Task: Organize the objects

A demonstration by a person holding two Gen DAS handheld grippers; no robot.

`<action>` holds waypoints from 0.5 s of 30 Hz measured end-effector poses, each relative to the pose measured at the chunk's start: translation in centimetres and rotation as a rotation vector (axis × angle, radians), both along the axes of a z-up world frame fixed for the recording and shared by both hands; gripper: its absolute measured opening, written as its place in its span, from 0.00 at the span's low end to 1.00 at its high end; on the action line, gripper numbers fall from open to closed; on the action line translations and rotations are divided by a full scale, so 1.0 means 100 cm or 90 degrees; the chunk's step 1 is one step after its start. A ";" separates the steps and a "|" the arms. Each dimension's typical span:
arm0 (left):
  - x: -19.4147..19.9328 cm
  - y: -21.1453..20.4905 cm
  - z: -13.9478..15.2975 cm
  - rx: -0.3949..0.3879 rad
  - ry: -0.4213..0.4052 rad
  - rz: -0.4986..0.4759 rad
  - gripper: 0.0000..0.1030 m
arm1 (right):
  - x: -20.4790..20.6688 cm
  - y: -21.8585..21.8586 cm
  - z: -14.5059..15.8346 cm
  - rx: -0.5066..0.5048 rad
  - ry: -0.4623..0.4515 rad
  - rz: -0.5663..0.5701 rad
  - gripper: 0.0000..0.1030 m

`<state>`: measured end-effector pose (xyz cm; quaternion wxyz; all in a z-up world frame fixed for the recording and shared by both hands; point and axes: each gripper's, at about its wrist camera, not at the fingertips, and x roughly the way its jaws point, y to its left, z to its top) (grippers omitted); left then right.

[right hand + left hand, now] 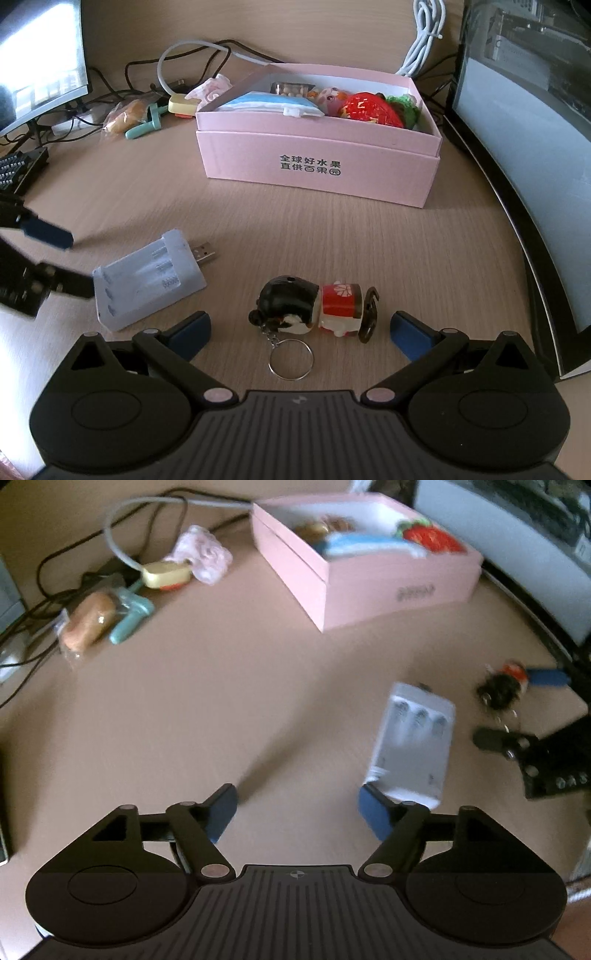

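My left gripper [297, 808] hangs open over bare desk, nothing between its blue pads. A white battery charger [413, 742] lies flat just ahead of its right finger; whether they touch I cannot tell. In the right wrist view that charger [147, 280] lies left of centre, with the left gripper [62, 258] at its left end. My right gripper [301, 328] is open around a doll keychain [314, 306] lying on its side, pads clear of it. Behind stands an open pink box [317, 166], [369, 587] holding a strawberry toy [369, 109], a blue packet [269, 105] and other small items.
At the far left lie a wrapped bun [88, 622], a mint-green tool [131, 616], a yellow gadget [166, 574], a pink cloth [203, 554] and tangled cables [55, 590]. A monitor [524, 129] stands along the right, another screen [40, 59] at the back left.
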<state>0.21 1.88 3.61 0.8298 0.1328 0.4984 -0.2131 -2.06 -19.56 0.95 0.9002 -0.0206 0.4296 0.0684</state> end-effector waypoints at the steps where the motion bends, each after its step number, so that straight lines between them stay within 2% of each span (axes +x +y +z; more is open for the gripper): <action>1: -0.002 0.003 0.002 -0.025 -0.012 -0.012 0.66 | 0.000 -0.001 0.001 0.005 -0.001 -0.002 1.00; 2: -0.007 0.006 0.006 -0.054 -0.021 -0.031 0.62 | -0.002 -0.003 0.002 0.014 0.001 -0.010 1.00; 5: -0.026 0.004 0.023 -0.140 -0.049 -0.111 0.63 | -0.013 -0.015 0.011 0.057 -0.010 -0.029 1.00; 8: -0.033 -0.015 0.026 -0.148 -0.057 -0.144 0.63 | -0.023 -0.020 0.020 0.048 -0.032 -0.035 1.00; 10: -0.028 -0.026 0.021 -0.149 -0.046 -0.117 0.63 | -0.026 -0.023 0.022 0.040 -0.035 -0.036 1.00; 13: -0.023 -0.036 0.014 -0.180 -0.021 -0.041 0.63 | -0.029 -0.027 0.024 0.036 -0.040 -0.044 1.00; 15: -0.022 -0.042 0.009 -0.179 -0.011 -0.003 0.63 | -0.032 -0.030 0.025 0.041 -0.041 -0.051 1.00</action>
